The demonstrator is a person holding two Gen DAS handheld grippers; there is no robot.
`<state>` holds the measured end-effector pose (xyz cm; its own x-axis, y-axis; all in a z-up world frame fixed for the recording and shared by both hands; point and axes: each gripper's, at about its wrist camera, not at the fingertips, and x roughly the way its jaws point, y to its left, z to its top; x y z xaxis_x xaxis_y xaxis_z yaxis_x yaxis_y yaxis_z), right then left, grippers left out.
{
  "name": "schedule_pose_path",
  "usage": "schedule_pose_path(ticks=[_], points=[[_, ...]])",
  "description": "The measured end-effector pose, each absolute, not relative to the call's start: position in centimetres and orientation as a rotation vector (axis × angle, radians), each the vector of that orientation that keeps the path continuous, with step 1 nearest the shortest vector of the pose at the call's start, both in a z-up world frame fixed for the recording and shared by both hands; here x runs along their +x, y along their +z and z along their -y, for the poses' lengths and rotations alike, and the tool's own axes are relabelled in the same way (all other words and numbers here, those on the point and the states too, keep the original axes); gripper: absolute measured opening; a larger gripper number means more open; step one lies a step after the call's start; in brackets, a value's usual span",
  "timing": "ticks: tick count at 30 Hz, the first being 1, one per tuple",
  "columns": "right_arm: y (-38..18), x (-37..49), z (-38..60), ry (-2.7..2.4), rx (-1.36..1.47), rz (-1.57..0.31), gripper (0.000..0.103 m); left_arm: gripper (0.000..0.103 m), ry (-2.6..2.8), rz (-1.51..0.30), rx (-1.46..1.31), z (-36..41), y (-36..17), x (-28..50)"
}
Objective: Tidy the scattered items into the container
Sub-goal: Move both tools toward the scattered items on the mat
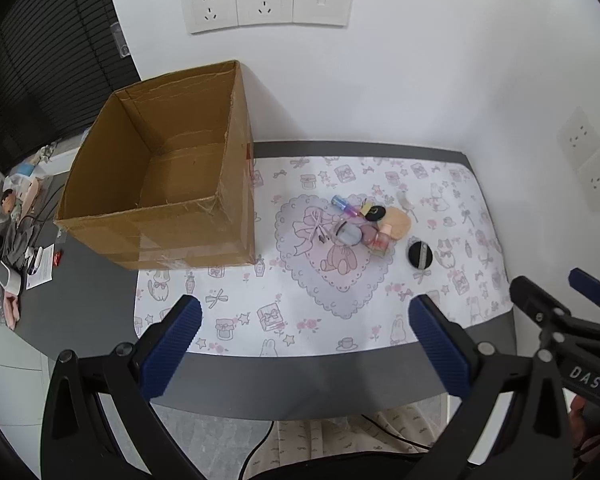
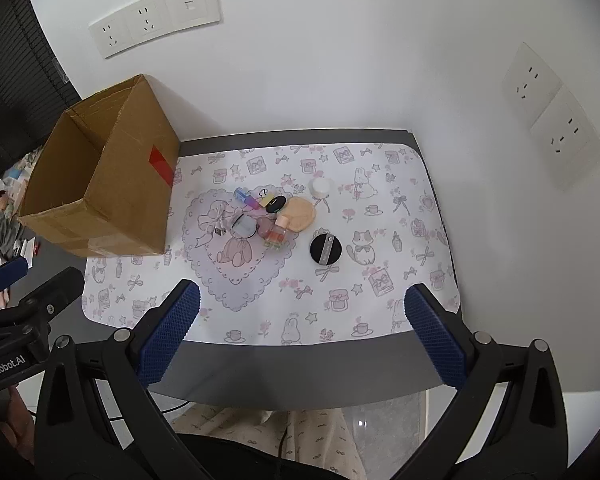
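Box (image 1: pixel 188 236): one open cardboard carton, standing upright at the left end of the tabletop (image 1: pixel 300 376), partly on the printed mat (image 1: pixel 260 304); nothing shows inside it. Right of it, on the mat's heart print, lies one cluster of small cosmetics. In it I count one orange puff (image 2: pixel 299 213), one blue-and-pink tube (image 2: pixel 245 197), one small black disc (image 2: pixel 276 204), one yellow clip (image 2: pixel 266 198), one grey round compact (image 2: pixel 242 225) and one pink bottle (image 2: pixel 277 233). One black puff (image 2: pixel 325 249) with a grey strap lies just right of the cluster, apart from it. One white cap (image 2: pixel 319 186) sits behind the cluster, nearer the wall. The left gripper (image 1: pixel 305 340) hovers over the near edge of the tabletop, jaws wide apart and holding nothing. The right gripper (image 2: pixel 302 328) hovers likewise, jaws spread and bare. Three wall socket plates (image 1: pixel 268 2) sit in a row above the box
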<state>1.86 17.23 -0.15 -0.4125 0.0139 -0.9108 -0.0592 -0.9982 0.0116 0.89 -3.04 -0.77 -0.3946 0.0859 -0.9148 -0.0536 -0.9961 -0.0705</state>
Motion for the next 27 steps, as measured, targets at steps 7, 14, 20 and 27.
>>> schedule_pose_path(ticks=[7,14,20,27], points=[[-0.1,2.4,-16.4,2.575,-1.667,-0.099,0.103,0.103,2.541,0.042,-1.683,3.7,-0.8,1.3],[-0.4,1.5,-16.1,2.576,-1.681,-0.083,0.103,0.103,2.553,0.042,-1.715,4.5,-1.1,0.1],[-0.5,0.5,-16.1,2.569,-1.702,-0.074,0.103,0.103,2.538,0.04,-1.72,4.0,-1.6,-0.6],[-0.8,-0.7,-16.6,2.558,-1.721,-0.078,0.103,0.103,2.512,0.036,-1.728,2.7,-2.0,-1.9]])
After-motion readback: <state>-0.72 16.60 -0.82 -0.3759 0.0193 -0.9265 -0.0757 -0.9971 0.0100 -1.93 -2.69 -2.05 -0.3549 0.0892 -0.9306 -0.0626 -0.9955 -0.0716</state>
